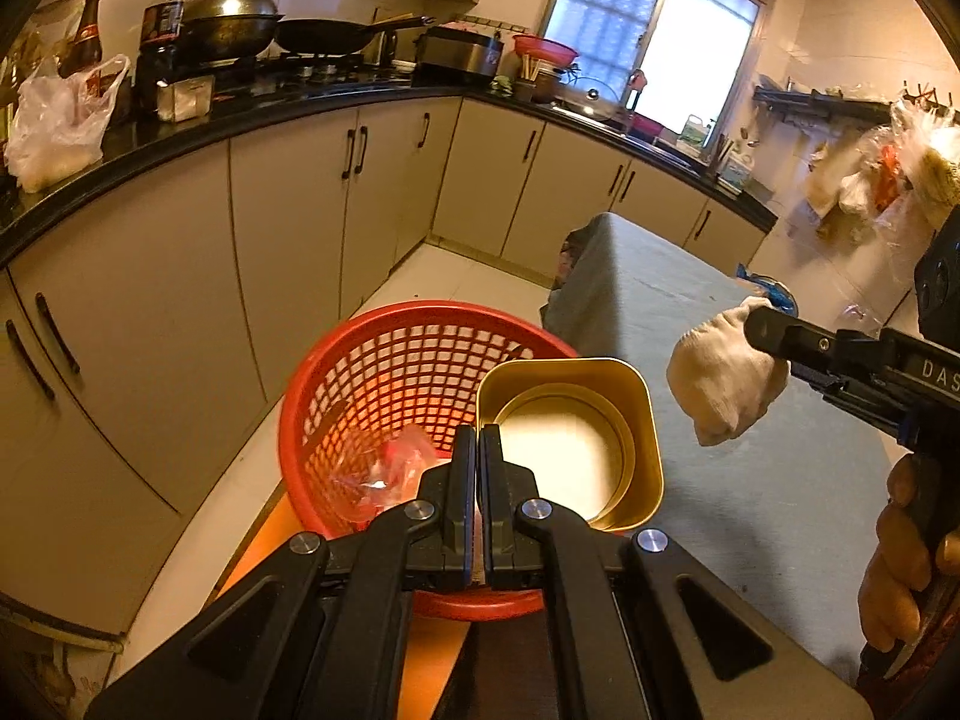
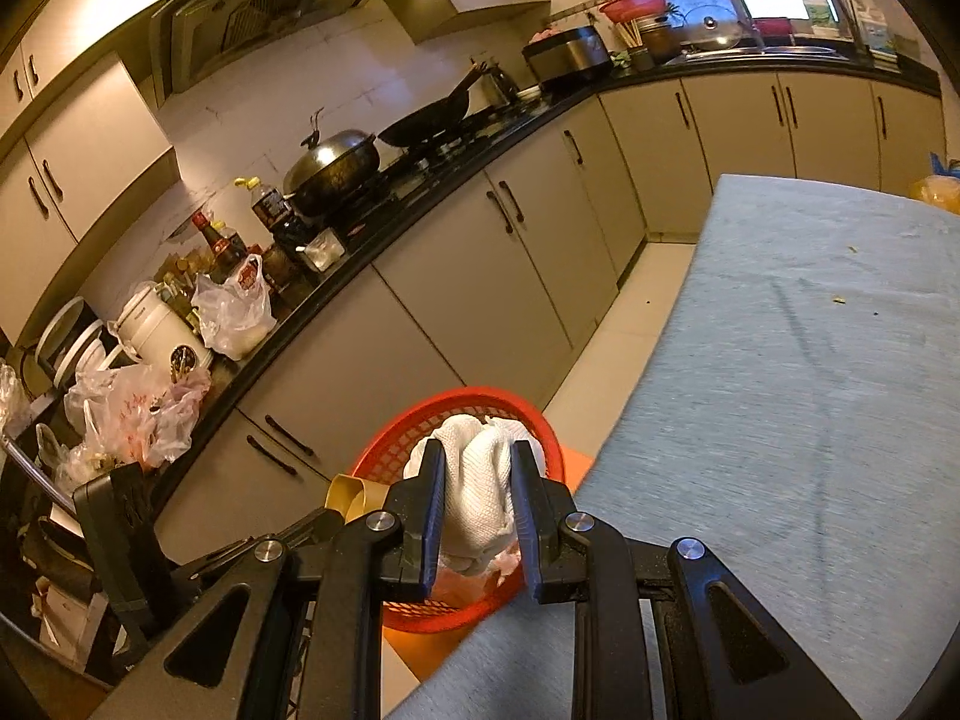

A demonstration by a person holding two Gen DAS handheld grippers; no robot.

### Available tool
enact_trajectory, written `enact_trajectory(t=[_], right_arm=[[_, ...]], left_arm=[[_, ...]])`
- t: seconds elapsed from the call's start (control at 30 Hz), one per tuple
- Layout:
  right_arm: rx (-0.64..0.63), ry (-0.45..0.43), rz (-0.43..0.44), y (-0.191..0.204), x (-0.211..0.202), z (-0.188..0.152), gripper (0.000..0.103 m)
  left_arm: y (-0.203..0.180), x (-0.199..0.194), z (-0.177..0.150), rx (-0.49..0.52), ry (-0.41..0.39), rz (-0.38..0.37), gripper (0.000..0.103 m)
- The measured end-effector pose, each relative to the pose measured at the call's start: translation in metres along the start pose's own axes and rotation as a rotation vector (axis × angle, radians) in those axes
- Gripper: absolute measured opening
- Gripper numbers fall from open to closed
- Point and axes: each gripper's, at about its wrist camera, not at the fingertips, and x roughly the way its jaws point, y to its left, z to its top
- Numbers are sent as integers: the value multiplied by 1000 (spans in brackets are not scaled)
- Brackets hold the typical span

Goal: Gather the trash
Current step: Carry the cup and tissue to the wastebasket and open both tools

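Two hand-held grippers carry trash toward a red basket in a kitchen.

Lower centre of the left wrist view: the left hand-held gripper point(image 1: 477, 450) is clenched on the rim of a gold tin point(image 1: 576, 450), over the basket point(image 1: 384, 372), which holds crumpled plastic point(image 1: 390, 468). At right, the right hand-held gripper point(image 2: 477, 468) grasps a white wad of cloth point(image 2: 480, 492) above the grey tabletop point(image 2: 810, 360). To finish well, I'd bring each item fully over the basket opening before letting go.

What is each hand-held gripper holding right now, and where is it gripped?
The left hand-held gripper pinches the gold tin by its near rim. The right hand-held gripper clamps the crumpled white cloth across its middle.
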Motion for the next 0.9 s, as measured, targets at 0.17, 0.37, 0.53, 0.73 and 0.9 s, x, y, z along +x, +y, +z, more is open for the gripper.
enact_trajectory(t=[0.17, 0.37, 0.53, 0.73, 0.9], right_arm=[[3, 26, 2, 2, 18, 2, 23], [-9, 70, -31, 2, 48, 0, 23], [-17, 105, -61, 2, 72, -4, 23], [-15, 138, -71, 1, 84, -9, 33], [-18, 120, -66, 2, 77, -6, 33]], left_arm=[[10, 8, -2, -7, 18, 10, 1], [12, 17, -6, 2, 31, 49, 1], [17, 25, -10, 5, 42, 91, 2], [24, 30, -12, -18, 50, 101, 7], [26, 25, -9, -37, 36, 93, 10]])
